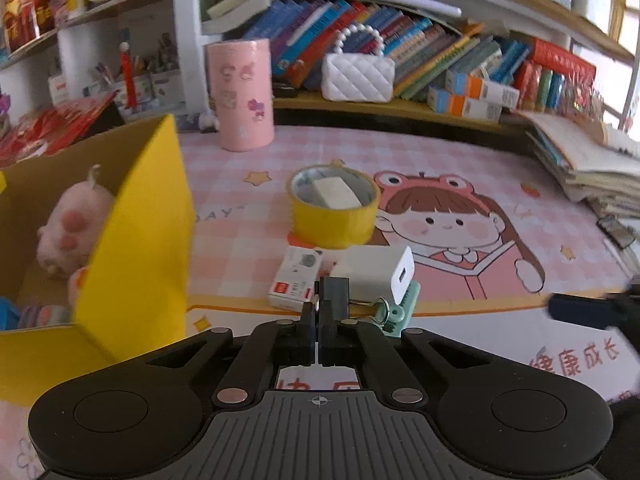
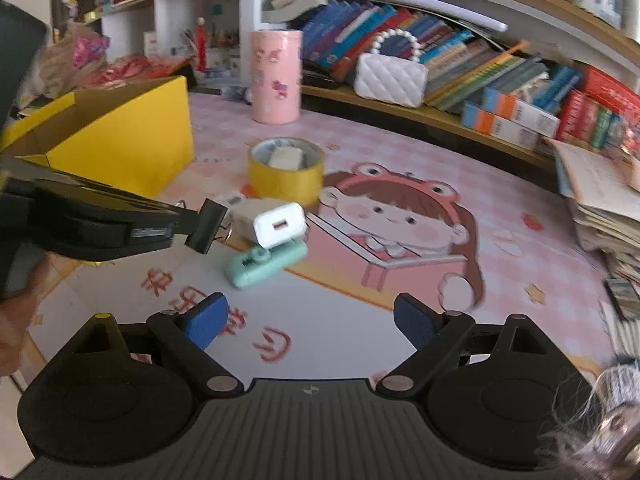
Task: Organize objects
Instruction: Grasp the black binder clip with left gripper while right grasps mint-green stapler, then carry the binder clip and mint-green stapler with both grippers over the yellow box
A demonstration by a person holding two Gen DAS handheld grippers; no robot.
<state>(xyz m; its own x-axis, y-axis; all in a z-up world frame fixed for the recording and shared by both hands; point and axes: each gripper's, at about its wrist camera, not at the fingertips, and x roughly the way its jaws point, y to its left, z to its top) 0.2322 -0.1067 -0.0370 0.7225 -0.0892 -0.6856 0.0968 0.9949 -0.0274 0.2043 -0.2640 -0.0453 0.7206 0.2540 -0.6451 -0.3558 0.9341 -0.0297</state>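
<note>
My left gripper is shut on a black binder clip, held just above the mat; the clip also shows in the right wrist view. Right behind it lie a white charger, a mint green object and a small white box. A yellow tape roll with a white block inside stands farther back. An open yellow cardboard box holding a pink plush toy stands at the left. My right gripper is open and empty, low over the mat, in front of the charger.
A pink cylinder and a white quilted purse stand at the back by shelves of books. A stack of papers and notebooks lies at the right. The pink cartoon mat covers the desk.
</note>
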